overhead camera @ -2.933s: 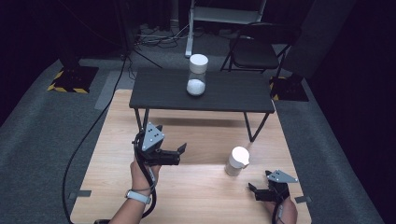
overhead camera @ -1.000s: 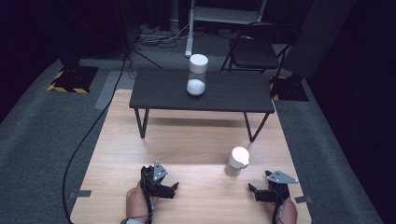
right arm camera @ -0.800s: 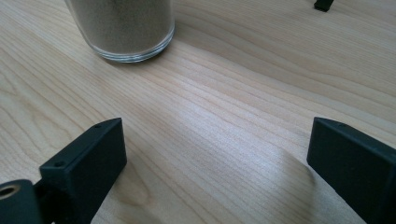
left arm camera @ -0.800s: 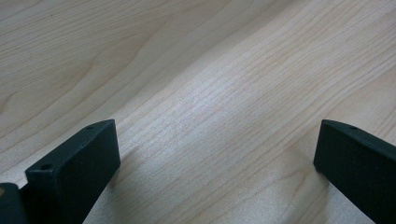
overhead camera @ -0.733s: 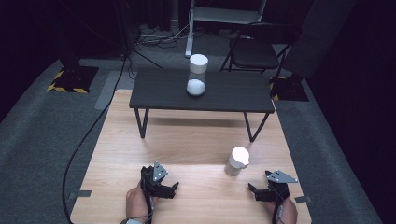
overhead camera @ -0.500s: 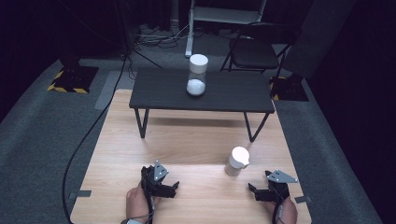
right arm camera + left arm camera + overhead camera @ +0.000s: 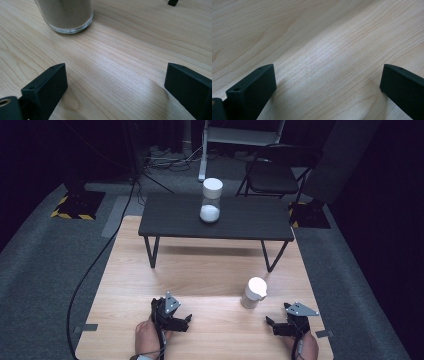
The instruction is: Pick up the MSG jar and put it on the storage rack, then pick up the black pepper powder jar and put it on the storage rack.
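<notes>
1. The wooden tabletop (image 7: pixel 200 275) was pale, with a fine grain, and lay on a grey carpeted floor (image 7: pixel 50 260) in a dark room.
2. The left gripper (image 7: pixel 186 321) rested low at the near left of the wood, its jaws spread wide with bare wood between them in the left gripper view.
3. The right gripper (image 7: pixel 270 324) sat at the near right edge, jaws likewise released and holding nothing.
4. A white-lidded jar (image 7: pixel 253 293) stood upright on the wood, just beyond and left of the right gripper and apart from it; in the right gripper view its glass base (image 7: pixel 66 15) showed a sandy fill.
5. A low black table (image 7: pixel 215 217) stood across the far end of the wood, its legs on the wood.
6. On it stood a second jar (image 7: pixel 211 200), clear with a white lid and white contents at its bottom.
7. A dark folding chair (image 7: pixel 275 175) stood behind the black table at far right.
8. Cables (image 7: pixel 165 157) lay on the far floor, and a black cable (image 7: pixel 95 265) trailed over the carpet at left.
</notes>
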A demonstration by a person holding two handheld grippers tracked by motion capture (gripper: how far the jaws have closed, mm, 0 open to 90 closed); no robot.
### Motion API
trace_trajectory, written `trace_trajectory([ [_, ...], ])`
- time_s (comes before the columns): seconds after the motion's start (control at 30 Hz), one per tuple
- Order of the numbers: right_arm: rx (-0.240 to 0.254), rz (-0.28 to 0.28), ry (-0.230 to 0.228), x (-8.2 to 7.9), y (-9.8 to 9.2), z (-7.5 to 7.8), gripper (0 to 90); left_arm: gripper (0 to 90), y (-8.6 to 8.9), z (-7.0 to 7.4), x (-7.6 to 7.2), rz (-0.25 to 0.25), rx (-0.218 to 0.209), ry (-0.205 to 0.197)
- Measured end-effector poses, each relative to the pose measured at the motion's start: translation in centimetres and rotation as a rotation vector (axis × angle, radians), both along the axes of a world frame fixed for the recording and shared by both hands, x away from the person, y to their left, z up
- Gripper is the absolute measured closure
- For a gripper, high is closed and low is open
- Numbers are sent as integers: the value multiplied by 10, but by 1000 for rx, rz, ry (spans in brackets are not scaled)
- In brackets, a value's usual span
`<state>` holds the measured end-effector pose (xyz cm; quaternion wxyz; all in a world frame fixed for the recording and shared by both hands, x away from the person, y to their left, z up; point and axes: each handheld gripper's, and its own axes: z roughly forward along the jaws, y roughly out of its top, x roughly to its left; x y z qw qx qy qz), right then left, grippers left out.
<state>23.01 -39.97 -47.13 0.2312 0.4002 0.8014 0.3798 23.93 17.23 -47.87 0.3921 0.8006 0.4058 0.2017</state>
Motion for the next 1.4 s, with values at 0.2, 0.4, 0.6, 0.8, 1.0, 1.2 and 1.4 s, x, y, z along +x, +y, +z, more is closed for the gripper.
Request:
trace_trajectory([
  [0.2,-1,-1,-1,0,0,0,43,1,0,0,0,-1,0,0],
  [0.4,-1,-2,-1,-1,0,0,43,1,0,0,1,-1,0,0],
  [0.6,-2,-5,-2,-1,1,0,43,1,0,0,1,-4,1,0],
  [0.8,-3,-5,-4,-2,1,0,43,1,0,0,0,-3,0,-1],
  [1.0,-5,1,-5,-3,0,0,43,1,0,0,1,-3,0,0],
  [1.2,-2,4,-1,-2,0,0,43,1,0,0,1,-3,0,0],
  [1.4,4,8,11,1,-1,1,43,2,0,0,0,0,-1,-1],
])
